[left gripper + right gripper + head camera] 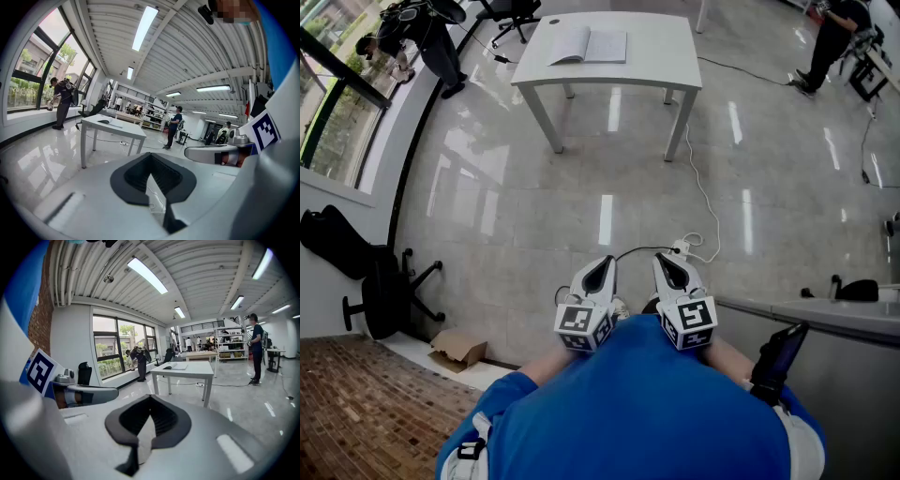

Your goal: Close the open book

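Left gripper [602,267]: mine, jaws together, nothing held; right gripper [666,265]: likewise closed and empty; both close against my body. Open book [589,45]: flat on the white table [609,80], well apart from me across the floor. Hazards: white cable [703,192] and power strip [680,248] on my path could catch a foot; closed jaws might shove the book instead of turning its cover.

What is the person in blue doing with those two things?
The person holds a tool in each hand, the left tool and the right tool. Both are shut and empty, close to the body. The open book lies on the table across the room, not yet touched.
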The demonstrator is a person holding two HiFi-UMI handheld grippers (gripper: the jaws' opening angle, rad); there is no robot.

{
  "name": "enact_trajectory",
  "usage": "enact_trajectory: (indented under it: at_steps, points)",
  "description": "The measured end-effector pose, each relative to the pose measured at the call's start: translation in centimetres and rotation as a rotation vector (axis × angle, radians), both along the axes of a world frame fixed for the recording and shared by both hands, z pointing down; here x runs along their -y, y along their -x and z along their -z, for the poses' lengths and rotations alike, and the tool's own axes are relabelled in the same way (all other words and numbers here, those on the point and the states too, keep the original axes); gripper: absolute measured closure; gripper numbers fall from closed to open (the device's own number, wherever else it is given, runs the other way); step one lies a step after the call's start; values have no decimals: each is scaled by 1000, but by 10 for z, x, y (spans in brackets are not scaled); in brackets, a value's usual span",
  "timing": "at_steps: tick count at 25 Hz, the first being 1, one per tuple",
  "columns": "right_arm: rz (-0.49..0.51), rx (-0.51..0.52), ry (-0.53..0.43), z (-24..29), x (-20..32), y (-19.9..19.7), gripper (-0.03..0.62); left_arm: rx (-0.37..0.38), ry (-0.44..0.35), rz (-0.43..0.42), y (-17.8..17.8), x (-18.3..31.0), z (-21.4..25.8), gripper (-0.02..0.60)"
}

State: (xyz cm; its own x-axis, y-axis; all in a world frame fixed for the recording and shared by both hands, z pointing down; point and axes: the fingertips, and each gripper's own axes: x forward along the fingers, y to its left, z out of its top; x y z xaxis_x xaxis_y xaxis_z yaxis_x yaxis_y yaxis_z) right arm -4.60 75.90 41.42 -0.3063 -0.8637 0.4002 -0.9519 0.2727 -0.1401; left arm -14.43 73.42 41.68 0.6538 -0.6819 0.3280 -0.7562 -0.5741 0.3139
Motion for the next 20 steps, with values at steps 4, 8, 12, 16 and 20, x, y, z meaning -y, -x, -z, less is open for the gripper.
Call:
enact_trajectory:
  at_steps: [4, 8, 12, 16, 20]
  points:
    - [-12, -22, -34, 1, 20, 4, 592, -10, -15, -8, 9, 15, -9, 574]
    - [-9, -20, -29, -7, 38, 2, 592, 1, -2, -3, 9, 30, -17, 574]
    - [2, -5, -14, -11, 68, -14, 592, 17, -6, 8, -6, 61, -20, 574]
    - [32, 0, -38, -7, 104, -28, 592, 33, -26, 21, -22, 96, -13, 574]
    - [47, 7, -62, 0, 140, -54, 592, 41, -50, 34, -48, 131, -4, 574]
